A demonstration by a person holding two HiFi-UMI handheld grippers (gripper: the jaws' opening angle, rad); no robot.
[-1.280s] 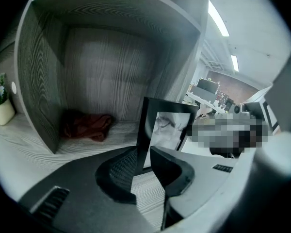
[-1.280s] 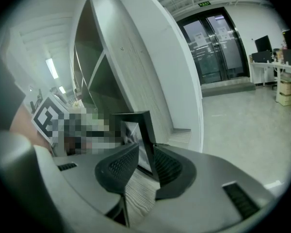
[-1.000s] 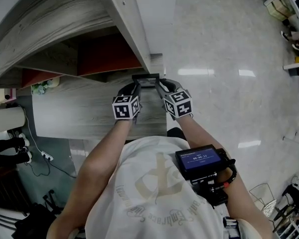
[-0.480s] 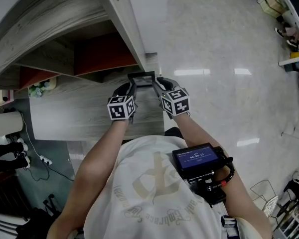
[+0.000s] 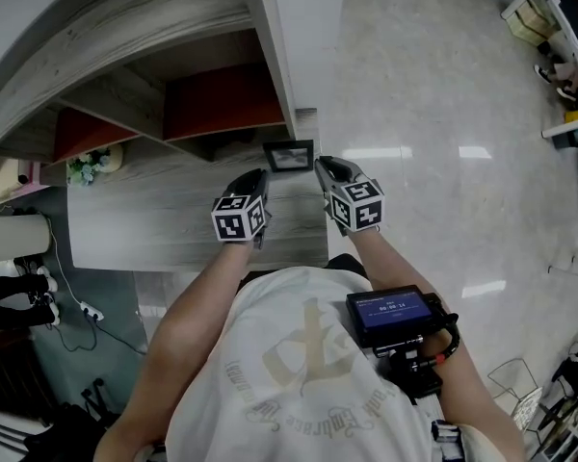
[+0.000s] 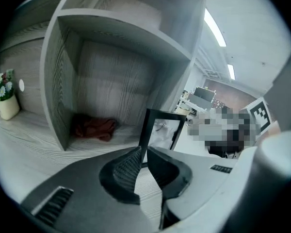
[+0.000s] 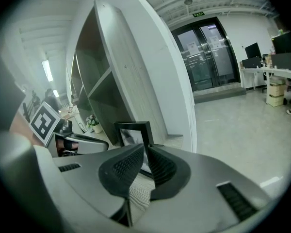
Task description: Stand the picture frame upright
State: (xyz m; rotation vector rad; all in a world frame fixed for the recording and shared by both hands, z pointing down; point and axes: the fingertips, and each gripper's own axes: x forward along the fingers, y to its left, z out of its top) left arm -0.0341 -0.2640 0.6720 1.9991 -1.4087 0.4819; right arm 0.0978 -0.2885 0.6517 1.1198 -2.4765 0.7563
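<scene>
The black picture frame (image 5: 289, 155) stands upright on the grey wood desk (image 5: 154, 229), just in front of the shelf unit's right end. It also shows in the left gripper view as the frame (image 6: 162, 130), and in the right gripper view as the frame (image 7: 134, 134). My left gripper (image 5: 258, 177) sits a little back from it on its left. My right gripper (image 5: 324, 166) sits back on its right. Neither touches the frame. The jaws of both the left gripper (image 6: 144, 150) and the right gripper (image 7: 144, 147) are closing, with only a thin gap and nothing between them.
The shelf unit (image 5: 202, 75) rises behind the frame, with a reddish cloth (image 6: 93, 128) in its lower compartment. A small flower pot (image 5: 89, 165) stands at the desk's far left. The desk's right edge drops to a glossy floor (image 5: 443, 162).
Both grippers have let go of the frame and drawn back toward me. The frame, held between them earlier, now stands on its own.
</scene>
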